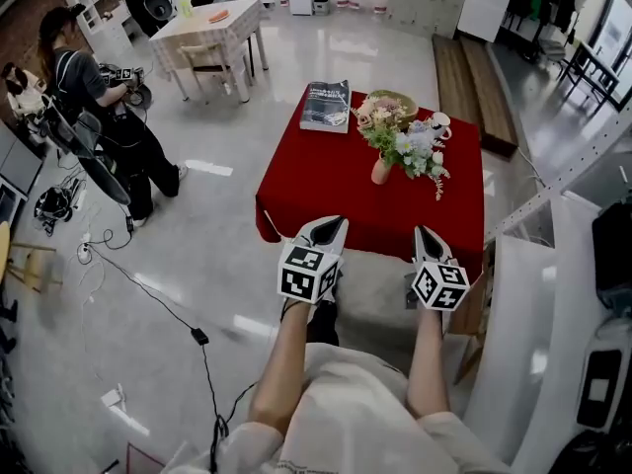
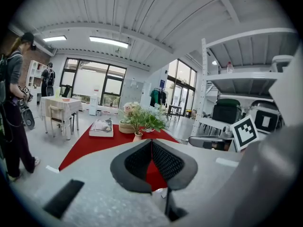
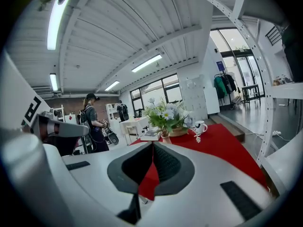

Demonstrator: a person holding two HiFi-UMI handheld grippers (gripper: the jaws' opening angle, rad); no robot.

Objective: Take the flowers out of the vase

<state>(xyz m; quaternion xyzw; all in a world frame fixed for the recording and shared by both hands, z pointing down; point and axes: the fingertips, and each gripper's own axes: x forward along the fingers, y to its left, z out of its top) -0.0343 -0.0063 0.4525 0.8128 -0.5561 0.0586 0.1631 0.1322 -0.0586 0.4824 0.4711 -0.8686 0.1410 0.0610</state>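
A small tan vase (image 1: 381,171) holds a bunch of white, pink and pale blue flowers (image 1: 403,141) with green leaves, near the middle of a red-covered table (image 1: 326,191). The same vase (image 2: 137,136) and flowers (image 2: 142,117) stand ahead in the left gripper view, and the vase (image 3: 165,138) with flowers (image 3: 165,115) in the right gripper view. My left gripper (image 1: 334,223) hovers over the table's near edge, shut and empty. To its right my right gripper (image 1: 423,233) is also shut with nothing in it. Both stay short of the vase.
A book (image 1: 326,105), a woven basket (image 1: 397,100) and a white mug (image 1: 439,124) sit at the table's far side. A person (image 1: 99,117) stands at the left on the floor, with cables (image 1: 158,299) trailing. White shelving (image 1: 553,196) rises at the right. A second table (image 1: 212,28) stands behind.
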